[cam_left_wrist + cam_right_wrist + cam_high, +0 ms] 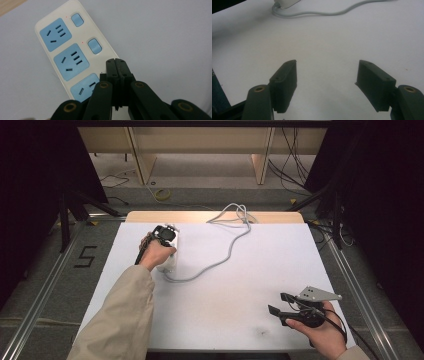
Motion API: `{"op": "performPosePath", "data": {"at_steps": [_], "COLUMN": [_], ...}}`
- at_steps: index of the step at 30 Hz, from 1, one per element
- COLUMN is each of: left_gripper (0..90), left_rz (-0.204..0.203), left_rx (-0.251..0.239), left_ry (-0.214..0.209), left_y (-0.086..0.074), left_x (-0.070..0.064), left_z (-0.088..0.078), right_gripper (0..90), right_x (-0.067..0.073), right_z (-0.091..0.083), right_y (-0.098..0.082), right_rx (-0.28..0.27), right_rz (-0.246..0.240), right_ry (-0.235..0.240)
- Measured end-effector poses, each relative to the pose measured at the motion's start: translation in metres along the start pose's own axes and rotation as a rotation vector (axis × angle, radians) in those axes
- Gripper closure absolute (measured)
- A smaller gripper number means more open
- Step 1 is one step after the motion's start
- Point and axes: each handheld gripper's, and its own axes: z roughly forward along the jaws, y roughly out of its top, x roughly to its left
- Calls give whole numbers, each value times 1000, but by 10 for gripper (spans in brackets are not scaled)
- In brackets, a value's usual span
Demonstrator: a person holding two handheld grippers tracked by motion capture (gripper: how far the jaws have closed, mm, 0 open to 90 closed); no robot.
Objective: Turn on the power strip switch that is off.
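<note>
A white power strip (62, 57) with three blue sockets and two visible blue switches lies on the white table top (240, 290) at the back left. Its grey cable (225, 255) curls off towards the table's far edge. My left gripper (117, 61) is shut with nothing in it. Its tip hangs over the strip just below the middle switch (95, 45), beside the nearest socket, and covers that part of the strip. In the high view the left hand (155, 252) hides most of the strip (170, 264). My right gripper (276, 303) stands open over bare table at the front right, also seen as the right gripper (327, 65).
The cable (324, 13) crosses the table ahead of the right gripper. Wooden furniture legs (142, 160) and loose cables (295, 165) stand on the floor beyond the table. Black curtains close both sides, and a "5" mark (86, 256) lies on the floor at the left.
</note>
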Motion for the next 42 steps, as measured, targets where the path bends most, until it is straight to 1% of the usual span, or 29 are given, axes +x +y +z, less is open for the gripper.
{"op": "performPosePath", "data": {"at_steps": [4,8,13,16,17,21,22,23,24,26,28,32,36,42], "left_gripper": [899,899,899,899,899,899,899,899,899,899,899,900,900,900], "left_rz": [10,0,1,17,15,25,33,32,38,66,76,66,74,104], "left_rx": [1,2,8,17,15,29,32,31,33,41,45,47,52,67], "left_ry": [7,1,-2,4,5,5,10,14,20,36,43,37,47,62], "left_y": [1,1,2,2,2,4,4,4,4,5,5,6,7,7], "left_x": [0,0,0,0,-1,-1,-1,-1,-2,-5,-6,-5,-7,-10], "left_z": [1,1,2,2,3,3,3,3,4,4,4,4,5,6], "right_gripper": [329,329,329,329,329,329,329,329,329,328,329,328,328,328], "right_x": [0,0,1,0,0,1,1,1,1,1,0,1,1,1], "right_z": [0,0,1,1,0,1,0,0,0,0,1,1,1,1], "right_y": [0,0,0,0,0,0,0,0,0,0,-1,0,0,-1], "right_rx": [3,5,10,9,10,12,12,12,12,12,14,13,17,17], "right_rz": [0,-3,0,-2,0,-1,-1,-2,-1,-1,-2,-4,-2,-3], "right_ry": [1,2,2,2,2,2,1,1,1,1,1,2,1,1]}}
